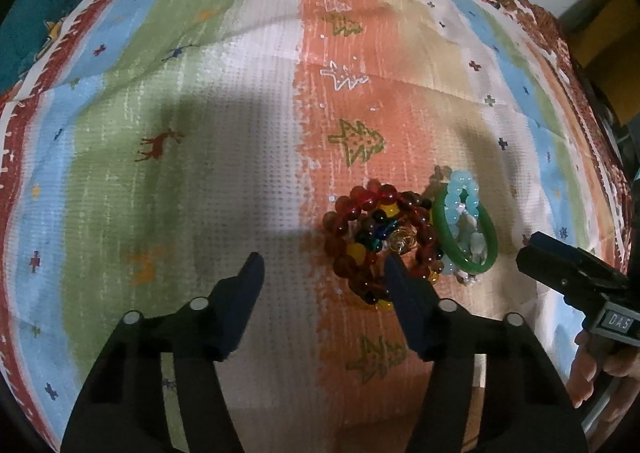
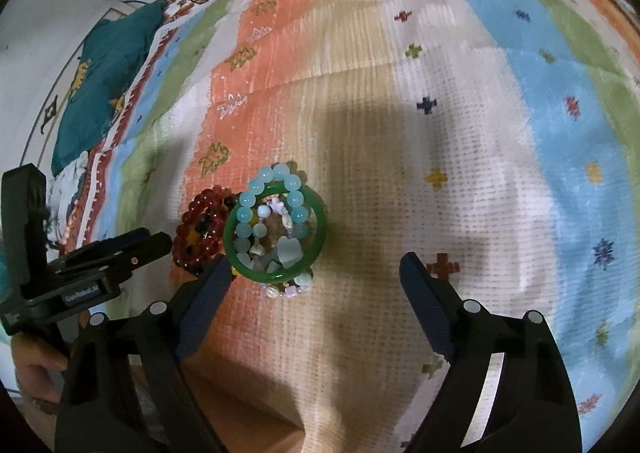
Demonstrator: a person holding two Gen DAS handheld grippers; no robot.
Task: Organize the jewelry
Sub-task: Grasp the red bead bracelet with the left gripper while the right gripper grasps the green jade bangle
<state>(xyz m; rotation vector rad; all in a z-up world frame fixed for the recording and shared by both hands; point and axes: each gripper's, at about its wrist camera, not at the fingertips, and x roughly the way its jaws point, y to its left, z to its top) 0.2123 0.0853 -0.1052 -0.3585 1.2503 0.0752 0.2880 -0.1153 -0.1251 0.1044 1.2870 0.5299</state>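
Two tools are seen above a striped, patterned cloth (image 1: 224,101) on which a small heap of jewelry lies. The left tool (image 1: 322,273) is held with its jaws parted and nothing pressed between them; its right-hand finger (image 1: 404,293) covers the near edge of the red bead bracelet (image 1: 348,221), so contact there cannot be judged. Inside that red ring, dark, yellow and gold-wire pieces are tangled and hard to tell apart. The right tool (image 2: 316,277) also stands open and empty; its left-hand finger (image 2: 208,289) is just beside the green bangle (image 2: 276,275) and hides a bit of the heap. A pale blue bead bracelet (image 2: 276,181) lies across and within the bangle, together with pearly and whitish pieces that are too small to name. Ahead of the right tool, bare cloth is shown, darkened by shadow. At the frame's edge, the other tool and part of a hand (image 1: 588,369) are cut off. A teal fabric (image 2: 104,81) lies far off to the left.
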